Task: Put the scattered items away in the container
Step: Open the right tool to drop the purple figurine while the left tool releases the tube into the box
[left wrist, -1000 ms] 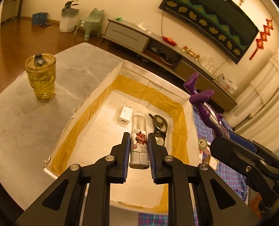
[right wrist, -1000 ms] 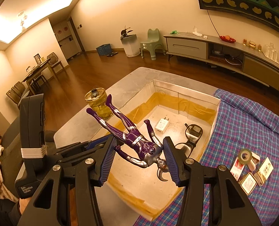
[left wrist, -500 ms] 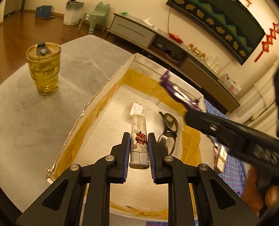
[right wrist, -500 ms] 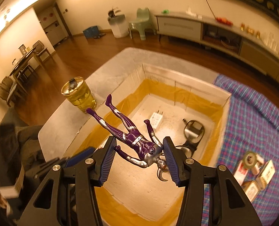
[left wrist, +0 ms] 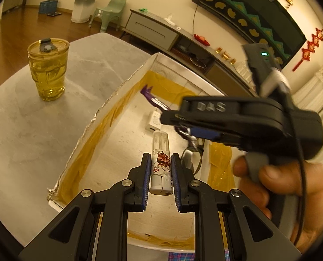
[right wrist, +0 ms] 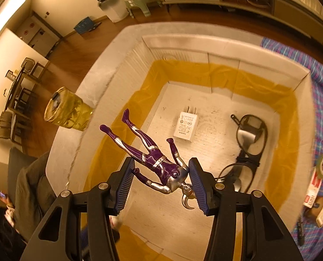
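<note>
While clamped in the right gripper point(right wrist: 161, 184), toy figure point(right wrist: 152, 161): legs pointing away, head nearest, over box point(right wrist: 205, 50). Left gripper point(left wrist: 160, 178) clamps lighter point(left wrist: 160, 163), lengthwise. Below: charger point(right wrist: 185, 128), glasses point(right wrist: 248, 143).

1 figure point(right wrist: 159, 165), 1 charger point(right wrist: 185, 126) (boxed).
</note>
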`<state>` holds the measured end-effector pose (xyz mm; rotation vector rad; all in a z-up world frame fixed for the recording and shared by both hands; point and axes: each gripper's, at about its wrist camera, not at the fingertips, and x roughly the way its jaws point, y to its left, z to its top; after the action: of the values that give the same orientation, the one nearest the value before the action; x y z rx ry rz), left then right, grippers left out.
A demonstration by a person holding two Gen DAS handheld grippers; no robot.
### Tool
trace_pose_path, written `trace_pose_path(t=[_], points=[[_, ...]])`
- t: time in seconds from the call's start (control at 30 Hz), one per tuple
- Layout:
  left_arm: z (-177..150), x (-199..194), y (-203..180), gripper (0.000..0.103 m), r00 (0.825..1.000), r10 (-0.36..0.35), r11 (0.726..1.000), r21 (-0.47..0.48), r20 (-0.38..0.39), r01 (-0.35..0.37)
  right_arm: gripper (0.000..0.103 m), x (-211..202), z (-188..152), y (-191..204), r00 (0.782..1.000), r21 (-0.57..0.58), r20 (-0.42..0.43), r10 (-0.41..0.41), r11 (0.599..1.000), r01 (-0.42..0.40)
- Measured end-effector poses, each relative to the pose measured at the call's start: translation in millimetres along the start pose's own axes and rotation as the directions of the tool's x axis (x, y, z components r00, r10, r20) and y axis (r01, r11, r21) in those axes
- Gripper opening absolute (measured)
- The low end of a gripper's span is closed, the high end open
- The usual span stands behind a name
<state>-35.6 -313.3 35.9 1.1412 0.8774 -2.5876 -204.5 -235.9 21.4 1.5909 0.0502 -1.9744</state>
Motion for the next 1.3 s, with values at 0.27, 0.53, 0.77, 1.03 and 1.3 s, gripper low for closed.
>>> trace_pose_path(t=[0.27, 0.53, 0.77, 1.03, 1.3], points=[[-2, 14, 1, 0.019, 0.999, 0.041, 0.999, -0.002, -0.035, -0.041, 0.053, 30, 6, -2, 0.997, 0.078, -0.068, 0.041, 0.996, -0.036], [-2, 16, 0, 0.019, 0.997, 0.067, 0.998, 0.01, -0.036, -0.067, 0.053, 38, 8, 5, 0.996, 0.063, -0.083, 0.014, 0.998, -0.009], [-2, 17, -1, 0.019, 0.997, 0.076, 0.997, 0.014, -0.036, -0.075, 0.053, 38, 6, 10, 0.996, 0.033, -0.083, -0.023, 0.999, 0.026], [0, 13, 6, 0.024, 1.0, 0.006, 0.999, -0.043, -0.023, -0.007, 0.058, 39, 3, 9, 0.996, 0.053, -0.092, -0.024, 0.998, 0.029], [3, 9, 14, 0.031, 0.999, -0.046, 0.995, -0.089, -0.002, 0.045, 0.062, 30, -4, 7, 0.996, 0.062, -0.085, -0.013, 0.998, 0.018]])
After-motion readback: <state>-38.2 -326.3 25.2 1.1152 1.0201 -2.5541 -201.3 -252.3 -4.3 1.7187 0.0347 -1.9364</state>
